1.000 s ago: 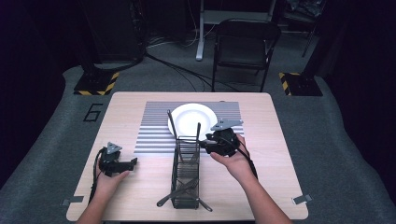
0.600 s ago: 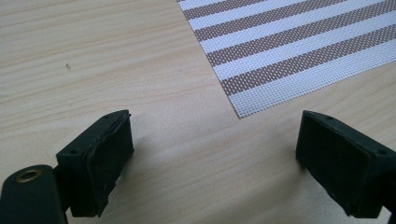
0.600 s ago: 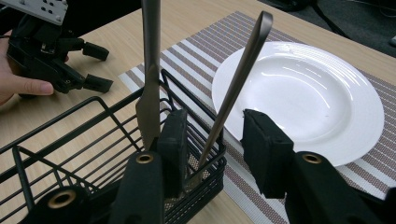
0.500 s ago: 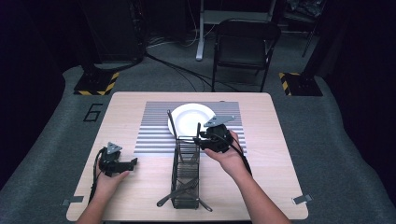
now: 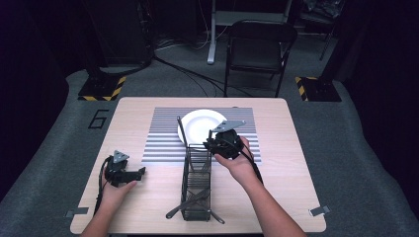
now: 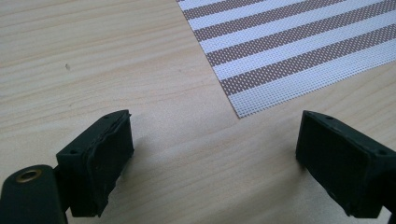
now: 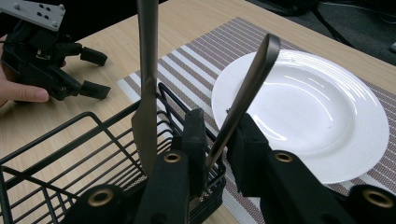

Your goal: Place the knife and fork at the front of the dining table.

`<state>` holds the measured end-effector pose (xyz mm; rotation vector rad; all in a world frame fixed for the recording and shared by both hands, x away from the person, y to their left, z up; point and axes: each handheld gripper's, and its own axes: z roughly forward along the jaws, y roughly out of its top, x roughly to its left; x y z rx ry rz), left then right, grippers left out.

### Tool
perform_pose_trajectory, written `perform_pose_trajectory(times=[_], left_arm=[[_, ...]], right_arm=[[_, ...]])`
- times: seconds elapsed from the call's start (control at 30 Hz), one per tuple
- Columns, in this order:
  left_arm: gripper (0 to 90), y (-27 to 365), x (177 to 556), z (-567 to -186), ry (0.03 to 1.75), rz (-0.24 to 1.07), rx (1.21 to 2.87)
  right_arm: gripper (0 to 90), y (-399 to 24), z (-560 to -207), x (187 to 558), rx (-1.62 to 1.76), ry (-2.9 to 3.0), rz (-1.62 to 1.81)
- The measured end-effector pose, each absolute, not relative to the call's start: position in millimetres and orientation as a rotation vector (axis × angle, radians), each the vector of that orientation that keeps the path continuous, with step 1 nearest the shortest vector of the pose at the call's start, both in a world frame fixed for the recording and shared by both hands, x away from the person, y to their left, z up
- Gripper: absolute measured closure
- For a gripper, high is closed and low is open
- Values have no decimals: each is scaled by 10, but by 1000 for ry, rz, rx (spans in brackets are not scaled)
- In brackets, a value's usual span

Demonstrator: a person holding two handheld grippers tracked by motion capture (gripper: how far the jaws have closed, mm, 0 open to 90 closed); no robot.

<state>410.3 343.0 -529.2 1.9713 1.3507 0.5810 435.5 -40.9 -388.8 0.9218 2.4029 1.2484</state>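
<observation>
High view: black wire cutlery basket [image 5: 196, 182] near centre of wooden table [image 5: 296, 173]; white plate [image 5: 200, 126] on striped placemat [image 5: 163, 138] beyond; right gripper [image 5: 217, 143] at basket's far end. Left gripper view: left gripper [image 6: 212, 154] gaping wide, holding nothing, over table. Right gripper view: jaws, just closing, pinch a slanted utensil handle [image 7: 247, 88]; knife [image 7: 145, 102] upright beside.

Rack [image 5: 196, 185] + plate [image 5: 200, 126] block mid table [image 5: 291, 163]; sides free.

Bare white plate [image 5: 200, 126] at twelve o'clock on a striped placemat [image 5: 163, 143], wooden table [image 5: 143, 197] beneath, folding chair [image 5: 259, 47] beyond the far edge, yellow-black striped floor blocks [image 5: 101, 89] at ten and two o'clock.
</observation>
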Motion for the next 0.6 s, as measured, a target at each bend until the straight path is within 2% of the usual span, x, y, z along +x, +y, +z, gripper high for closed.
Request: perform_pose_trajectory(times=[0.1,0.6], left_arm=[[108,3430,4103,-5293,1350,581,1970],[108,3427,4103,-5290,1356,580,1971]], right_arm=[[817,-413,-3878,4342,918,2402,1254],[833,-385,-3867,4250,872,2412,1269]])
